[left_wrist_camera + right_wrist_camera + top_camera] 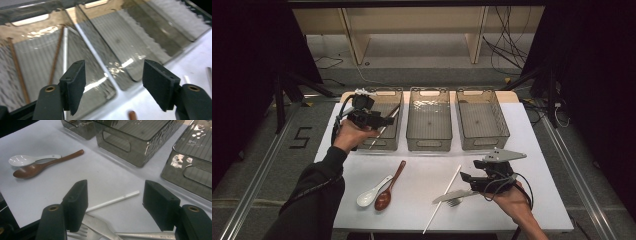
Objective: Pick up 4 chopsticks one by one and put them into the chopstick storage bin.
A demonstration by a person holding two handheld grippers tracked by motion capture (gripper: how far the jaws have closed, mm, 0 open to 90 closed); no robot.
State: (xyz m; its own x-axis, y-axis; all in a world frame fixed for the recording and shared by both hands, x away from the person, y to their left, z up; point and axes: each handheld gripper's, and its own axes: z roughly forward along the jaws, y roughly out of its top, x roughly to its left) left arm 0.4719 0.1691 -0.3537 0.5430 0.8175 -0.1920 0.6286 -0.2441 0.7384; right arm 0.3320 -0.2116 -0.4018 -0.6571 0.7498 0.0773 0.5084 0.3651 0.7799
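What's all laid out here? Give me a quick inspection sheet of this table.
Surface: white table, bare at its right side.
Job's things: three clear bins; left bin holds chopsticks; middle bin and right bin look empty.
Clutter: white spoon, wooden spoon, white chopstick, knife, fork.
Grippers: left gripper open above the left bin; right gripper open, over the knife and fork.
Cables: loose bundle on the floor behind.
Surroundings: wooden bench, dark curtains.
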